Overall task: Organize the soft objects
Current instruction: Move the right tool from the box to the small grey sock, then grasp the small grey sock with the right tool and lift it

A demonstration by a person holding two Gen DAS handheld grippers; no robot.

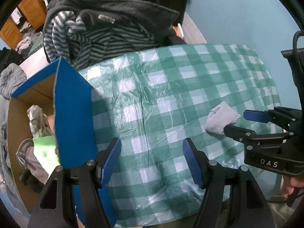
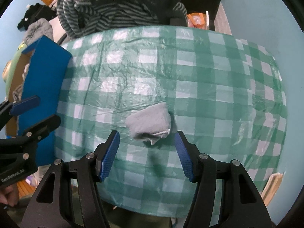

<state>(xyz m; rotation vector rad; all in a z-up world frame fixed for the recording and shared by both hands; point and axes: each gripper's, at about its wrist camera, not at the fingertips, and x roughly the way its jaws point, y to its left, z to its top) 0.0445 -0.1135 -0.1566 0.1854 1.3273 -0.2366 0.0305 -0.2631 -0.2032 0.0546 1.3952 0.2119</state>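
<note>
A small folded grey cloth (image 2: 150,122) lies on the green checked tablecloth (image 2: 209,87). My right gripper (image 2: 147,153) is open, its blue pads just short of the cloth on either side. In the left wrist view the same cloth (image 1: 221,118) lies at the right, with my right gripper (image 1: 239,121) open around its near end. My left gripper (image 1: 152,161) is open and empty above the tablecloth (image 1: 152,95), beside the blue cardboard box (image 1: 74,114). The box holds several soft items, among them a light green one (image 1: 44,152) and grey ones (image 1: 31,157).
The blue box (image 2: 43,87) stands at the table's left edge. A pile of dark and striped clothes (image 1: 106,32) lies behind the table, also in the right wrist view (image 2: 114,7). A light blue wall (image 2: 285,38) is to the right. My left gripper (image 2: 30,112) shows at the left.
</note>
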